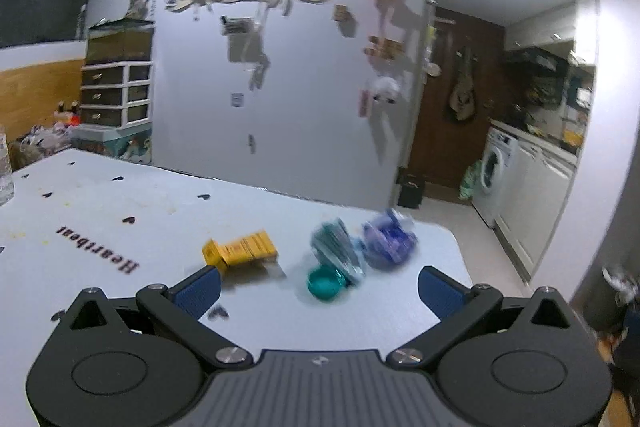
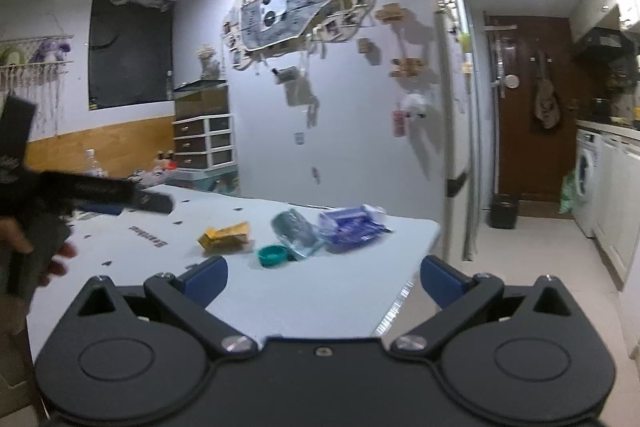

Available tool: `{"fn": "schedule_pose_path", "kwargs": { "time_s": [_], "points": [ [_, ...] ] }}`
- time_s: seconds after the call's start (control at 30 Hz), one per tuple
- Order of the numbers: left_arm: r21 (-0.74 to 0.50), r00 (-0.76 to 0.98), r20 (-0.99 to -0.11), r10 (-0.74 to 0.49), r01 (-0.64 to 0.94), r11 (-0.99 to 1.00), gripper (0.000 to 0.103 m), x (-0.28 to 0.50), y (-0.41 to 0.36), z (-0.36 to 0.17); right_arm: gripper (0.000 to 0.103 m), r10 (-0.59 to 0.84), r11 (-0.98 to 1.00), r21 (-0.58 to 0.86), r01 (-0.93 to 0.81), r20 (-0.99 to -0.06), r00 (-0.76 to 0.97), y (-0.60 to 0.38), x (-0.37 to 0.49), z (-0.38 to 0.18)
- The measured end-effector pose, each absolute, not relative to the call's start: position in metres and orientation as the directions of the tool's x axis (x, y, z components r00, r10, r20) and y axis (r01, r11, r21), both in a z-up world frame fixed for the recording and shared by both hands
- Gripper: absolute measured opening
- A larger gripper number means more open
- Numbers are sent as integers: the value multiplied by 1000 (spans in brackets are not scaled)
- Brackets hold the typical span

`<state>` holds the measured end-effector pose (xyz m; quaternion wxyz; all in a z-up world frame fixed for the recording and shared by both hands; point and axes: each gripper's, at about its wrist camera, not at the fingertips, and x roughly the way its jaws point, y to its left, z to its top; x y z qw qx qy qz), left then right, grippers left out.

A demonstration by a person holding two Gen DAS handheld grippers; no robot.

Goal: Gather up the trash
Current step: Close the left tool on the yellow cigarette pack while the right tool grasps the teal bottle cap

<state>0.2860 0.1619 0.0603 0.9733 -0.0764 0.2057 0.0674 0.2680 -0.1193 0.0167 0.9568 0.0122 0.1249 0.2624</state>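
On the white table lie a crumpled yellow carton, a teal plastic wrapper with a teal cap in front of it, and a blue-purple wrapper. My left gripper is open and empty, just short of the cap. In the right wrist view the same carton, teal wrapper, cap and purple wrapper lie ahead. My right gripper is open and empty, above the table's near edge. The left gripper shows at the left, held by a hand.
A clear bottle stands at the table's far left. A small black bin sits on the floor by the brown door. A washing machine and counters line the right wall. The table's right edge drops to open floor.
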Motion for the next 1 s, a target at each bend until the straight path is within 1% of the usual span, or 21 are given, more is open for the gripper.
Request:
{"fn": "schedule_pose_path", "kwargs": {
  "time_s": [0.1,0.23,0.37,0.5,0.7,0.8,0.9,1.0],
  "points": [
    [-145,894,-434,113,-193,970,103,321,179,65,103,528,846,84,-526,-270,805,-100,287,24],
    [-154,870,-471,147,-245,957,103,364,199,62,103,559,819,52,-572,-296,774,-74,310,33],
    [-173,842,-512,170,-295,940,103,406,218,45,103,598,781,49,-623,-347,722,-49,338,40],
    [-210,815,-551,182,-347,914,103,439,234,17,103,622,754,58,-654,-385,682,-24,364,42],
    [-242,805,-559,198,-386,890,103,462,246,-16,103,617,748,74,-660,-443,650,1,401,24],
    [-261,817,-538,207,-395,881,103,467,249,-26,103,602,751,66,-657,-476,641,13,413,10],
    [-227,809,-553,199,-376,899,103,477,249,-34,103,589,748,42,-662,-502,634,24,421,-2],
    [-161,792,-565,232,-382,910,103,484,247,-40,103,575,753,34,-657,-520,632,37,431,-11]
  ]
}}
